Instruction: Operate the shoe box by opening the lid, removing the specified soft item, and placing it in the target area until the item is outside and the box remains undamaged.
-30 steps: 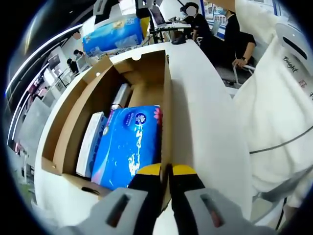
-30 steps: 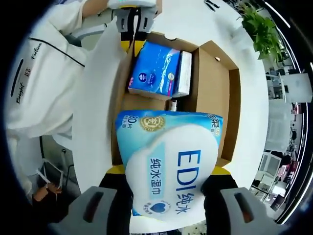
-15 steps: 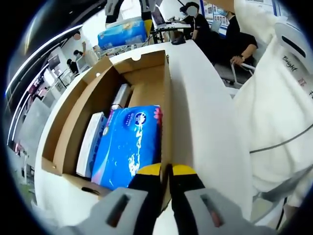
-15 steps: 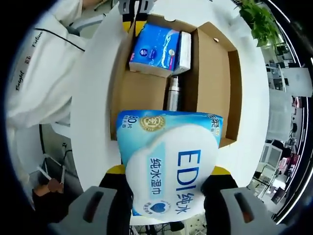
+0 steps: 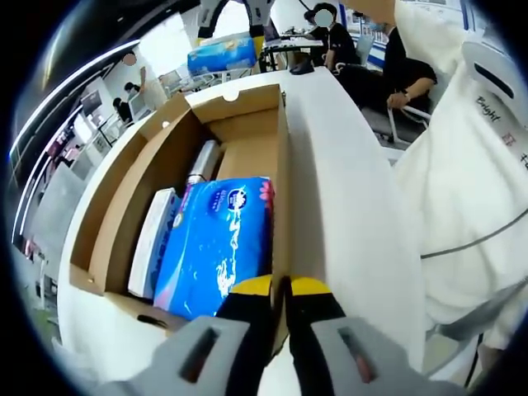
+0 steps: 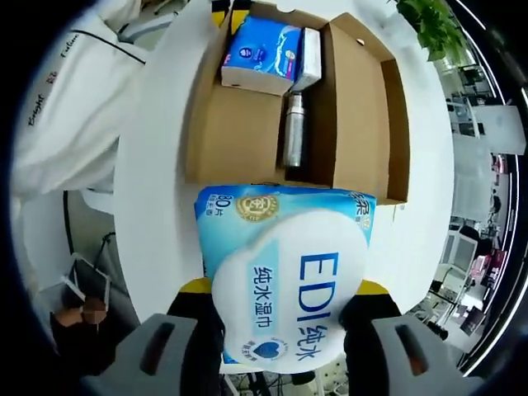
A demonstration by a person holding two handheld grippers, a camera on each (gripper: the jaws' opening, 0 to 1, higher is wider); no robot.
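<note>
On a white table [image 6: 157, 165], an open cardboard shoe box [image 6: 231, 132] is seen from above in the right gripper view; its near wall is pinched between the closed jaws of the left gripper [image 5: 280, 285]. A pale-blue wet-wipes pack [image 6: 289, 280], lifted clear of the box, is clamped by the right gripper [image 6: 285, 289]. Inside: blue tissue pack [image 5: 216, 243] w/ white box [image 5: 153, 239] alongside, and a silver bottle [image 6: 294, 132] nr. the middle.

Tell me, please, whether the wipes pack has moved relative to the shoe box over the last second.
Yes. In the left gripper view the wipes pack, held by the right tongs, has receded beyond the shoe box.
</note>
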